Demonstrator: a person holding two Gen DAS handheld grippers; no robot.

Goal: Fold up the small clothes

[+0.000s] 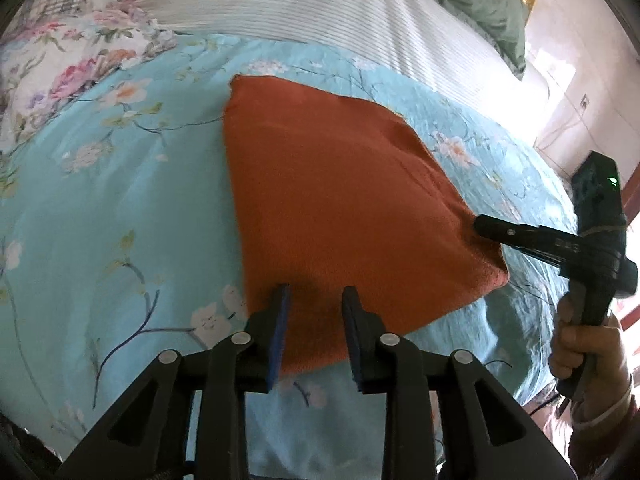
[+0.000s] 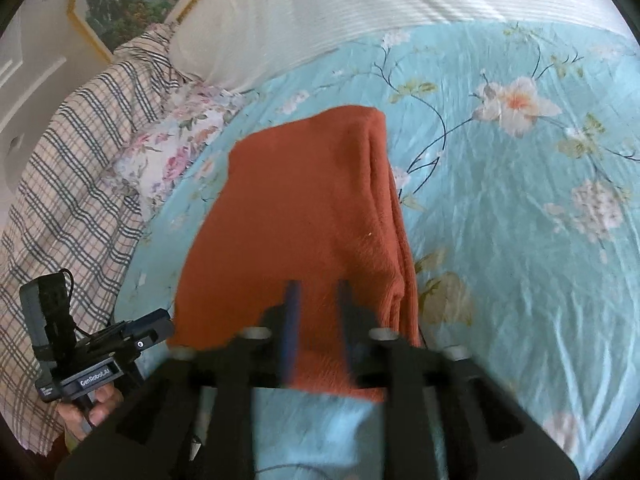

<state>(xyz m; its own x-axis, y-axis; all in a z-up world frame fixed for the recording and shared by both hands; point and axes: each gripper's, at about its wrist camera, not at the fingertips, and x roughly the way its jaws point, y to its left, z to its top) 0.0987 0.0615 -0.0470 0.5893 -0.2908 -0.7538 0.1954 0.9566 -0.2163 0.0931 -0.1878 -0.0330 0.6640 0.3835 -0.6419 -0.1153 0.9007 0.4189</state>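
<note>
While the folded orange cloth lies flat on the blue floral bedspread, both grippers sit at its near edge. Left gripper: fingers parted, nothing pinched, cloth beneath. Right gripper: fingers apart over the cloth, gripping nothing. Striped sheet beyond.

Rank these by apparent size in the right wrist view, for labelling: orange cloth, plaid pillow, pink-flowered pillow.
1. Orange cloth, though nearest the camera, so inflated.
2. Plaid pillow, close behind and cut by the frame edge, so unsure.
3. Pink-flowered pillow, clearly smallest.
</note>
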